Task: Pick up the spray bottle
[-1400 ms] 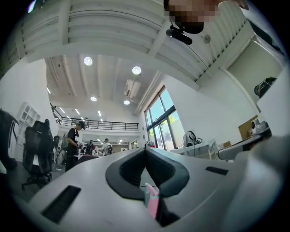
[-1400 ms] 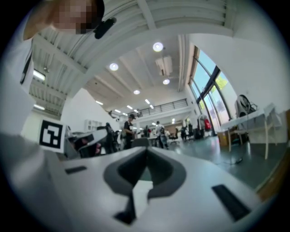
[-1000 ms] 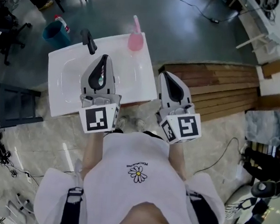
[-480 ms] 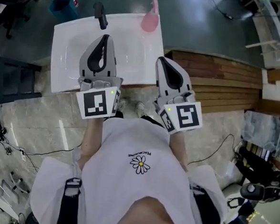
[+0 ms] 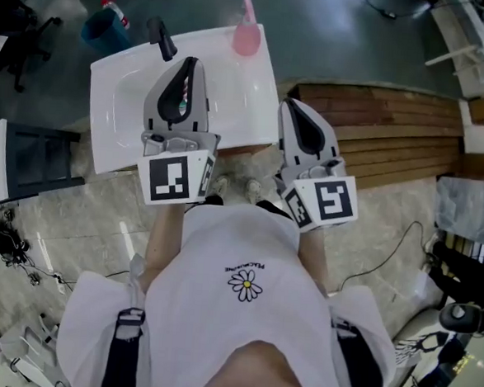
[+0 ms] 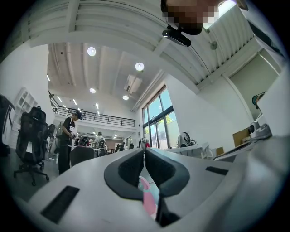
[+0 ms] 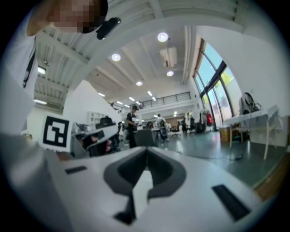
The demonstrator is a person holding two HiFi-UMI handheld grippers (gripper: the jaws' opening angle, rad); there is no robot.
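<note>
The pink spray bottle (image 5: 246, 33) stands upright at the far right corner of the white sink basin (image 5: 118, 138). My left gripper (image 5: 191, 60) hovers over the basin, nearer me and left of the bottle, its jaws shut with nothing gripped. In the left gripper view the left gripper (image 6: 144, 150) has its tips together, and a pink shape (image 6: 148, 203) shows through the hollow below them. My right gripper (image 5: 292, 103) is past the basin's right edge, above the wooden boards, jaws shut and empty. The right gripper (image 7: 146, 159) faces out across the hall.
A black faucet (image 5: 162, 39) rises at the basin's far edge. A blue bin (image 5: 99, 26) holding a red-capped bottle sits beyond the basin on the left. Wooden boards (image 5: 386, 141) lie to the right, a dark rack (image 5: 37, 166) to the left. Cables trail on the floor.
The head view has swayed a little. Both grippers stay shut and keep about the same places relative to the basin and the bottle.
</note>
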